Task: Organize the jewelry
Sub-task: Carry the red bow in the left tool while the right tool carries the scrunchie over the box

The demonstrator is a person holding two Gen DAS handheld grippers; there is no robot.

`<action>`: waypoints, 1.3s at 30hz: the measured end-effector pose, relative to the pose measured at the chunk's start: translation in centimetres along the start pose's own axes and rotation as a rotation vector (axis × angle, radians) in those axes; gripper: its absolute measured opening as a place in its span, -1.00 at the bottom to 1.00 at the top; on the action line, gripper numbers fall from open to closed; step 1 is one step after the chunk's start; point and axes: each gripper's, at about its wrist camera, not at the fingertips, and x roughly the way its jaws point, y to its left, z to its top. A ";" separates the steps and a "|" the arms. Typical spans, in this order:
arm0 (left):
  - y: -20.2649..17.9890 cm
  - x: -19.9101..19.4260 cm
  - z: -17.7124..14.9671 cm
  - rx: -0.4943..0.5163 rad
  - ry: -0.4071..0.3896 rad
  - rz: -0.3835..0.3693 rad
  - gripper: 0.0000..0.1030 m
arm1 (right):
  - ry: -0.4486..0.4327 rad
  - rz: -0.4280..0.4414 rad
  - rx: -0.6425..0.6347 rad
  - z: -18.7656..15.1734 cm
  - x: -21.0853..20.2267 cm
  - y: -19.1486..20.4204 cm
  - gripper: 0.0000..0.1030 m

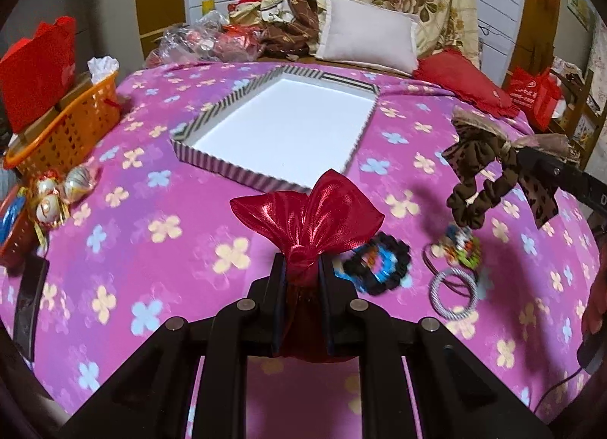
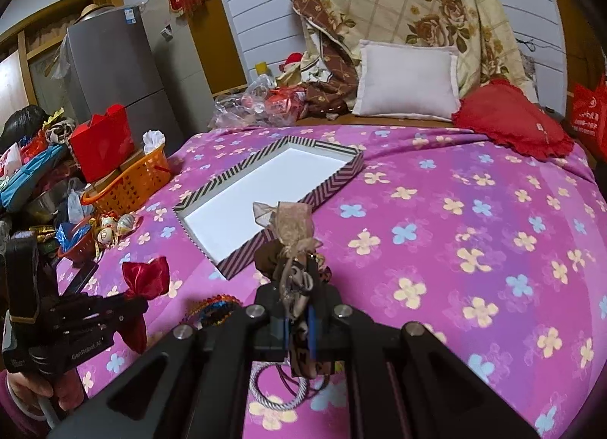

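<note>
My left gripper [image 1: 302,259] is shut on a red satin bow [image 1: 309,215] and holds it above the pink flowered bedspread, short of the striped tray [image 1: 212,109] with a white bottom. My right gripper [image 2: 297,279] is shut on a brown leopard scrunchie bow [image 2: 290,228], lifted near the tray's front corner [image 2: 242,253]; in the left wrist view it [image 1: 489,177] hangs at the right. On the bedspread lie a black and blue beaded bracelet [image 1: 379,264], a colourful beaded piece [image 1: 461,245] and a grey ring [image 1: 453,293]. The left gripper [image 2: 134,300] shows at lower left of the right wrist view.
An orange basket [image 1: 64,132] with a red bag [image 1: 36,67] stands left of the tray, with foil-wrapped balls [image 1: 60,192] near it. A white pillow [image 2: 408,79], a red cushion [image 2: 512,116] and a quilt lie behind. A grey fridge [image 2: 114,67] stands far left.
</note>
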 end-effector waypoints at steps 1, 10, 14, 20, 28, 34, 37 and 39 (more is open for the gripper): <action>0.2 0.2 0.3 -0.001 0.000 0.006 -1.00 | 0.001 0.007 0.002 0.2 0.4 0.2 -0.88; 1.9 1.9 3.5 -0.010 -0.015 0.052 -1.00 | 0.007 0.041 0.000 2.4 3.7 1.8 -0.87; 2.6 3.0 5.0 -0.020 -0.017 0.065 -1.00 | 0.012 0.053 -0.009 3.7 5.3 2.6 -0.87; 3.9 4.8 7.4 -0.038 -0.016 0.080 -1.00 | 0.021 0.057 -0.022 5.4 8.0 3.4 -0.87; 5.7 8.1 10.6 -0.101 0.011 0.033 -1.00 | 0.045 0.090 0.022 7.7 12.4 3.1 -0.87; 6.2 11.2 12.0 -0.113 0.038 0.062 -1.00 | 0.070 0.100 0.045 8.5 16.2 3.1 -0.87; 6.4 12.6 12.3 -0.108 0.053 0.086 -1.00 | 0.091 0.097 0.060 8.6 18.3 2.9 -0.87; 6.6 13.5 12.5 -0.114 0.064 0.093 -1.00 | 0.104 0.094 0.073 8.7 19.6 2.6 -0.87</action>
